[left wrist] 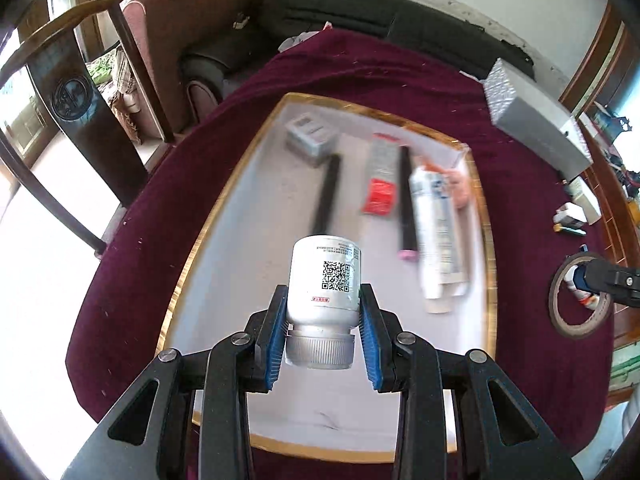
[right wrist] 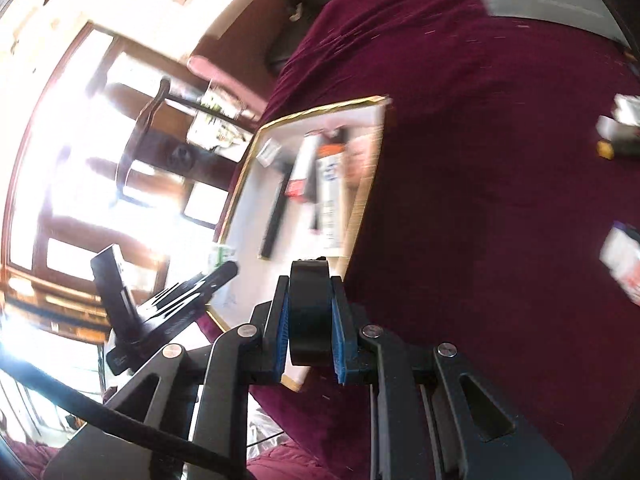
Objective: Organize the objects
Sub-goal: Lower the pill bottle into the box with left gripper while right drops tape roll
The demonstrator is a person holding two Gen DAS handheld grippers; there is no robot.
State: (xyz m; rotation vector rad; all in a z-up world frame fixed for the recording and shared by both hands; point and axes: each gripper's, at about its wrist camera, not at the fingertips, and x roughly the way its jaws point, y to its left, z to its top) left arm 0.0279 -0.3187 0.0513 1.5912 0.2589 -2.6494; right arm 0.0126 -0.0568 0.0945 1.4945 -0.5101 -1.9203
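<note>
My left gripper is shut on a white bottle with a QR code and a grey cap, held cap toward me above a white gold-rimmed tray. The tray holds a small grey box, a black stick, a red and grey pack, a black pen with a pink end and a white tube. My right gripper is shut on a roll of black tape, held on edge near the tray's near corner. The left gripper shows at the left there.
The tray lies on a dark red cloth. A grey box stands at the back right. A brown tape ring and small packs lie at the right. A wooden chair and a sofa stand beyond.
</note>
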